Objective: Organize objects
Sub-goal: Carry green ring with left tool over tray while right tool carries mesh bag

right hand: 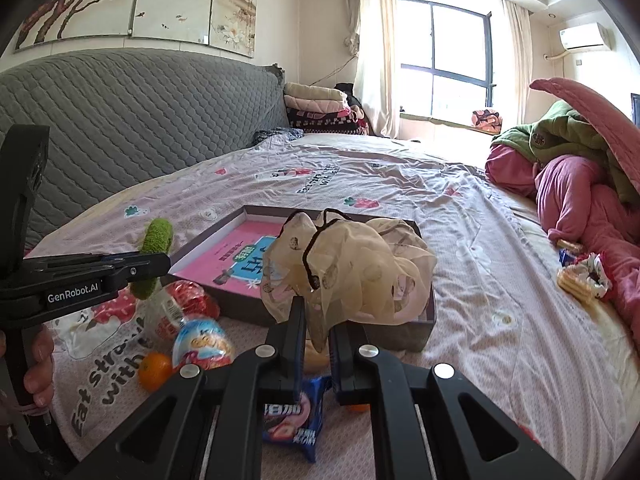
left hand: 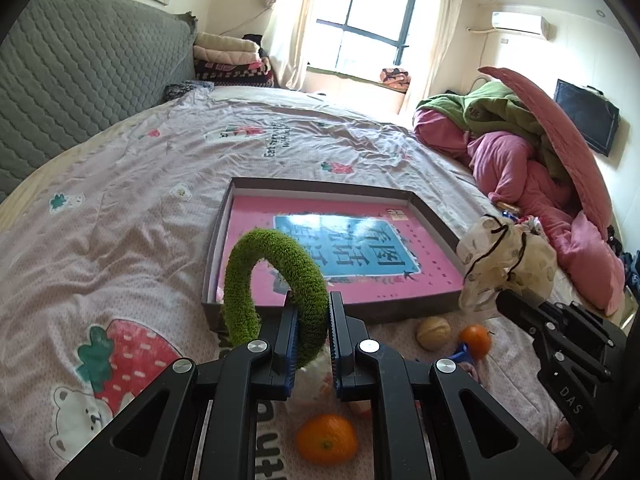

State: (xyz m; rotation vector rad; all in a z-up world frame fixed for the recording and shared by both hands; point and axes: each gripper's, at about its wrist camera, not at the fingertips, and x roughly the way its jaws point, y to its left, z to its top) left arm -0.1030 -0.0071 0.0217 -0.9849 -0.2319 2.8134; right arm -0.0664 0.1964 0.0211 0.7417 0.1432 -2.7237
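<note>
- The left tool (left hand: 311, 312) is closed tight on a green fuzzy ring (left hand: 272, 280); its blue pads pinch the ring's right side, and the rest of the loop arches up and to the left of the fingers, clear of the bed (left hand: 120, 208).
- The right tool (right hand: 318, 320) is likewise clamped, gripping the lower edge of a sheer beige pouch (right hand: 348, 268) with a black drawstring; the pouch bunches up above and ahead of the fingertips, off the bed.
- In the left view, the right tool sits to the right of the left tool, the pouch at its tip; in the right view, the left tool comes in from the left with the ring at its end, and part of a hand (right hand: 38, 364) shows on its handle.
- Just ahead of both tools lies a shallow grey box (left hand: 216, 240), open, with a pink and blue printed sheet on its floor. The ring hangs over its near left corner; the pouch hangs over its near right part.
- Below and near the tools, loose on the bed: an orange (left hand: 326, 438) under the left tool, a second orange (left hand: 475, 341) and a tan round fruit (left hand: 433, 333) to its right, and a blue snack packet (right hand: 296, 420) under the right tool.
- Left of the right tool lie a red-and-white bag (right hand: 180, 308) and a round foil-topped cup (right hand: 202, 346).
</note>
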